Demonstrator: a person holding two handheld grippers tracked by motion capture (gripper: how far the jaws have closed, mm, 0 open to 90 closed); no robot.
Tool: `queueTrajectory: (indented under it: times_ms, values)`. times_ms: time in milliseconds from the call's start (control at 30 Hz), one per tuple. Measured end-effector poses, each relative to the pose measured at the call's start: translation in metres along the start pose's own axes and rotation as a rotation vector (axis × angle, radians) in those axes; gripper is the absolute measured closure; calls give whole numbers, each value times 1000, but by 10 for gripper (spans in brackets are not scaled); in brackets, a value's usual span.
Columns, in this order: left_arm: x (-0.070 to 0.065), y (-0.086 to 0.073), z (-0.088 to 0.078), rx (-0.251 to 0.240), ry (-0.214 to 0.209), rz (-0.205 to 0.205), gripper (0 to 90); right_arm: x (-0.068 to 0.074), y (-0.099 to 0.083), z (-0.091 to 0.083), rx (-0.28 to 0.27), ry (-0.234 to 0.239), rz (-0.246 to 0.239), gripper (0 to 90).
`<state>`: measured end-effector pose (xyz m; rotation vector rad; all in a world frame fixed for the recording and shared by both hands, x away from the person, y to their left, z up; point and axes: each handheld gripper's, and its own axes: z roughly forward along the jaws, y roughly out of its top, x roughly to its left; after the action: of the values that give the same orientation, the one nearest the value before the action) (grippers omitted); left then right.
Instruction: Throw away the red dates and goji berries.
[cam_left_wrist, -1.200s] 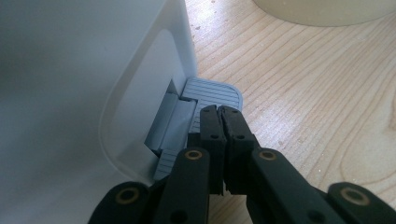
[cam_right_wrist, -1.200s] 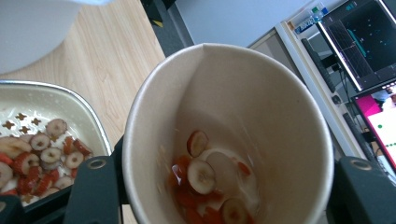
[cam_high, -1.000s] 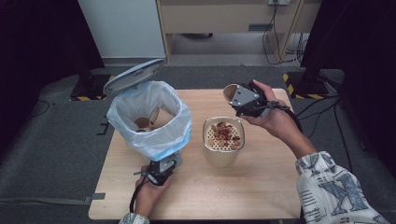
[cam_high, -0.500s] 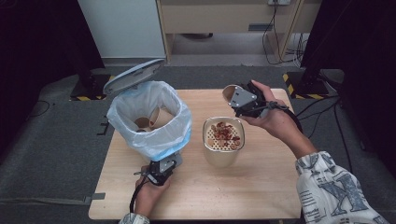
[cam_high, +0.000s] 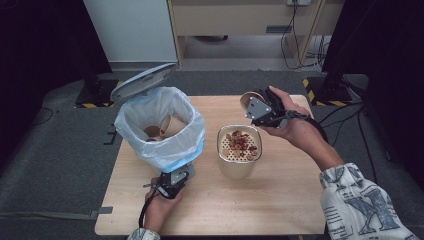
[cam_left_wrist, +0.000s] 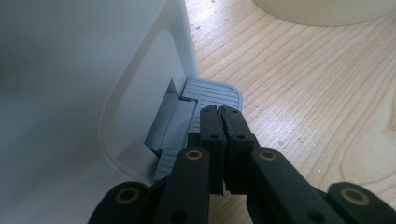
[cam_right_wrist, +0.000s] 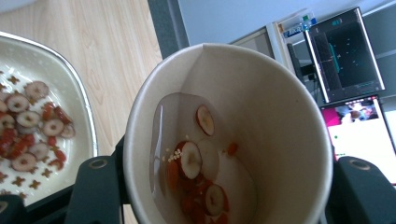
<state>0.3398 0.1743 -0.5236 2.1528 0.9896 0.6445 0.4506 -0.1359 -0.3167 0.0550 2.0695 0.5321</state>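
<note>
- The right gripper (cam_high: 252, 102) is clamping a paper cup (cam_right_wrist: 231, 135) between its jaws, holding it tilted above the far right part of the wooden table (cam_high: 280, 200), just beyond the strainer pot.
- Inside the cup, a little clear liquid is pooling with red date slices (cam_right_wrist: 191, 161) and small red bits.
- The cream strainer pot (cam_high: 239, 150) is standing near the middle of the table, its perforated tray carrying more date slices and red pieces.
- The left gripper (cam_left_wrist: 219, 114) is resting with its jaws closed together, empty, tips lying on the grey foot pedal (cam_left_wrist: 212, 91) at the base of the white pedal bin (cam_high: 160, 127).
- The bin's lid (cam_high: 142, 82) is standing raised, and the blue-white liner bag is holding several discarded paper cups (cam_high: 167, 127).
</note>
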Motion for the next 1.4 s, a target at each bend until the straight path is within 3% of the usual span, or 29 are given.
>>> queueTrajectory:
  times_ms: [267,367,967,1133,1400]
  values:
    - [1,0,0,0,-3,9,874,3,1,1,16,-11,-45,376]
    - [1,0,0,1,-3,8,875,4,2,2,34,-21,-89,377]
    - [0,0,0,-2,-4,6,874,2,6,-2,30,-31,-111,381]
    - [1,0,0,-1,-5,8,875,1,8,-4,38,-43,-149,381]
    - [1,0,1,-6,-6,7,875,-4,12,-7,31,-56,-153,381]
